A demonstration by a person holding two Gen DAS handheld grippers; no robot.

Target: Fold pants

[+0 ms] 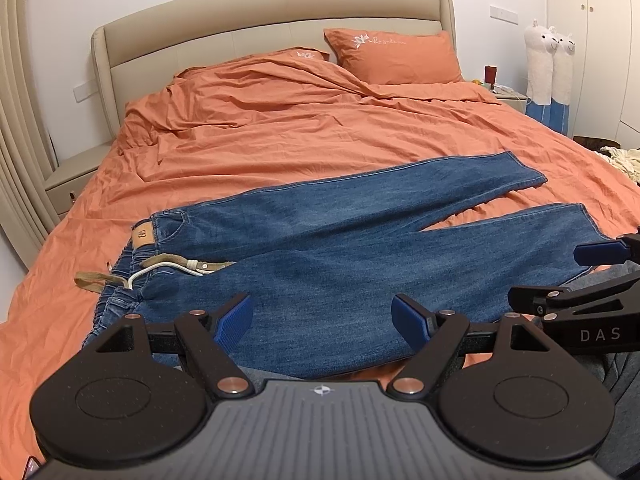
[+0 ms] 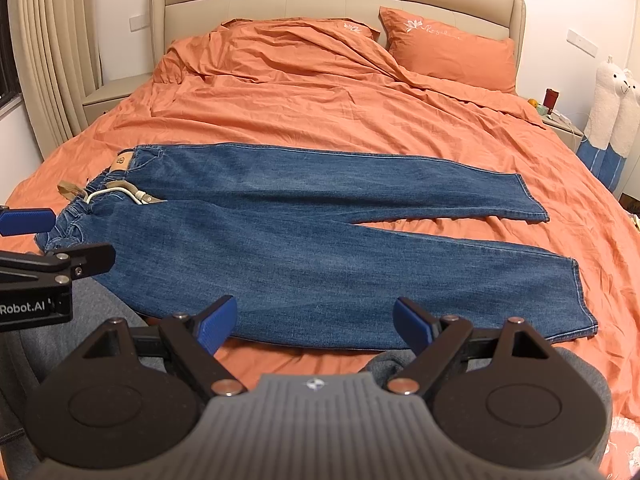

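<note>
I see one wide bed [image 2: 360,120] under an orange cover, with a padded beige headboard [image 2: 280,4] behind it. On the cover lies one pair of jeans [image 2: 320,240], spread flat and unfolded, waistband to my left and the two legs running to the right, parted in a narrow V near the hems. The near leg reaches almost to the near edge of the bed.

Two orange pillows sit at the head: one propped up on the right [image 2: 452,56], one lying flatter beside it [image 2: 352,30] and partly covered by the rumpled cover. Two white plush alpacas [image 1: 550,64] stand against the wall by the right nightstand.

My left gripper [image 1: 322,322] hovers over the seat of the jeans, near the waistband end; its jaws stand wide apart, holding nothing and touching nothing. My right gripper [image 2: 314,322] hangs over the near leg, jaws equally wide apart and empty.

At the waistband I count one tan leather patch [image 2: 121,163], one khaki drawstring [image 1: 96,280] trailing onto the cover, and one white cord [image 2: 116,191] looped across it.
</note>
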